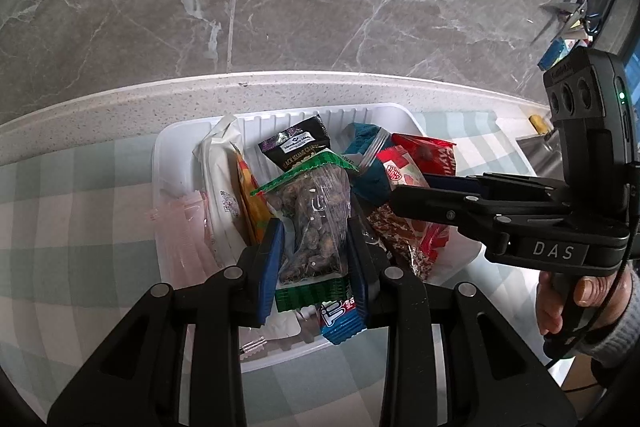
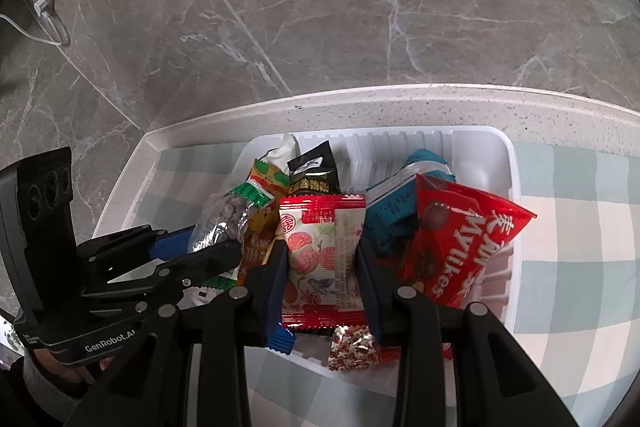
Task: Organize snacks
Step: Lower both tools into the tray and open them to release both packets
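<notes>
Two grippers work over the white tray [image 1: 172,163] near the worktop's back edge: left gripper [image 1: 316,259] pinches the nut packet [image 1: 316,211], right gripper [image 2: 322,267] pinches the red-and-white packet [image 2: 320,247] (placement step, apparently); next, each must release.

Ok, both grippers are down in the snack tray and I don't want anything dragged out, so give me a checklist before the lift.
1. Left gripper shut on the clear nut packet: ok.
2. Right gripper shut on the red-and-white lychee packet: ok.
3. Each grips only one packet: cannot tell.
4. White tray lies flat on the checked cloth: ok.
5. Grippers clear of each other: ok.
</notes>
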Action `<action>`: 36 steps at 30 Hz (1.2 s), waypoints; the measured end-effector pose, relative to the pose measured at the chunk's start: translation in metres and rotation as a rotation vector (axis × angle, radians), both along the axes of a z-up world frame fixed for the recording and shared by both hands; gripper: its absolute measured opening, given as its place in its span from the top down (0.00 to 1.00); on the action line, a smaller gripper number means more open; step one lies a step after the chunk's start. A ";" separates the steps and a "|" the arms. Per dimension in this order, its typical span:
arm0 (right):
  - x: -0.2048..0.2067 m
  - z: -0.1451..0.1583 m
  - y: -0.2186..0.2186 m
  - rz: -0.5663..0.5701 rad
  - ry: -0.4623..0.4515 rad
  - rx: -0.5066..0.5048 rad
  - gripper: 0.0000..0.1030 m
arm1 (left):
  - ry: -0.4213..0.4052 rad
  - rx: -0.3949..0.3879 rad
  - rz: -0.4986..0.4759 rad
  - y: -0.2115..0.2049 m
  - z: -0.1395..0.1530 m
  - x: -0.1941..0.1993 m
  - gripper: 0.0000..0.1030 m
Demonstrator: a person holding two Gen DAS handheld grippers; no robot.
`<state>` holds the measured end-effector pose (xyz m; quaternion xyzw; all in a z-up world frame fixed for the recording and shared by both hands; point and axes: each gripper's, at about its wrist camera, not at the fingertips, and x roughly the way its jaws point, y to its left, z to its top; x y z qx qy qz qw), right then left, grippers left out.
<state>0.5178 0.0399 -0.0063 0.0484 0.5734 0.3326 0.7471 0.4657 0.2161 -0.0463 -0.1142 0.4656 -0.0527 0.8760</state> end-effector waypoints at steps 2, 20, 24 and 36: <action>0.001 -0.001 0.002 0.002 -0.002 -0.004 0.64 | 0.000 0.012 -0.004 -0.002 -0.001 0.001 0.72; -0.011 0.014 0.003 0.032 -0.079 -0.036 0.63 | -0.025 0.078 -0.011 -0.014 0.008 -0.005 0.64; -0.019 0.022 -0.003 0.030 -0.090 -0.032 0.62 | -0.034 0.083 -0.011 -0.015 0.015 -0.013 0.64; -0.059 0.054 -0.028 0.030 -0.118 -0.018 0.61 | -0.079 0.128 -0.038 -0.033 0.042 -0.050 0.64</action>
